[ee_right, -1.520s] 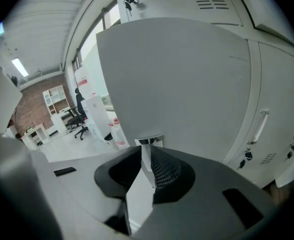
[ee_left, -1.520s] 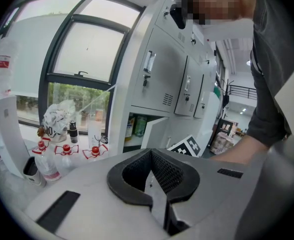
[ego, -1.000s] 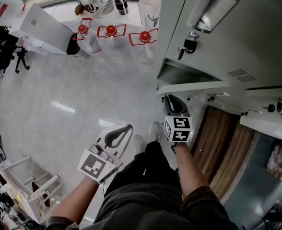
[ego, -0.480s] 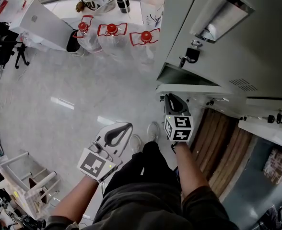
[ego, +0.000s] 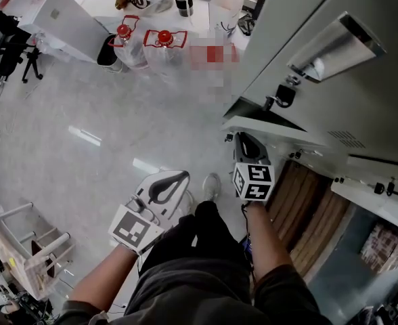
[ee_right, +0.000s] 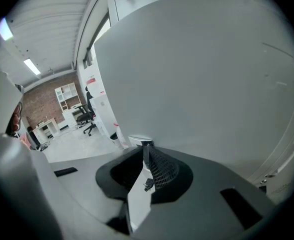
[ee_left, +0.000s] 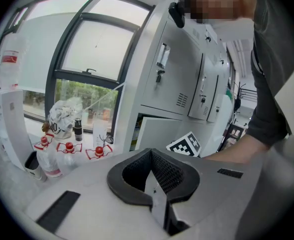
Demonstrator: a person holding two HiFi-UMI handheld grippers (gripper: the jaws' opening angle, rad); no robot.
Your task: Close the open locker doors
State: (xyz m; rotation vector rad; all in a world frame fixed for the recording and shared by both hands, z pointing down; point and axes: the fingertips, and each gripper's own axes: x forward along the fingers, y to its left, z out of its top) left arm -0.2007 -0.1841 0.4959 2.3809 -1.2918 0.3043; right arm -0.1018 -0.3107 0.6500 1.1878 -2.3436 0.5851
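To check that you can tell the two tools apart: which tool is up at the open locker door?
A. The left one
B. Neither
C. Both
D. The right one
D: the right tool points at the edge of the door, while the left tool hangs out over the floor, well clear of it.

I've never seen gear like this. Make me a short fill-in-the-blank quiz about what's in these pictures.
1. The clear bottles have ___ caps.
2. A black ___ hangs on the upper locker door.
3. The gripper nearer that door is the person's ___ one.
4. The left gripper holds ___ between its fingers.

Missing words: red; padlock; right; nothing.
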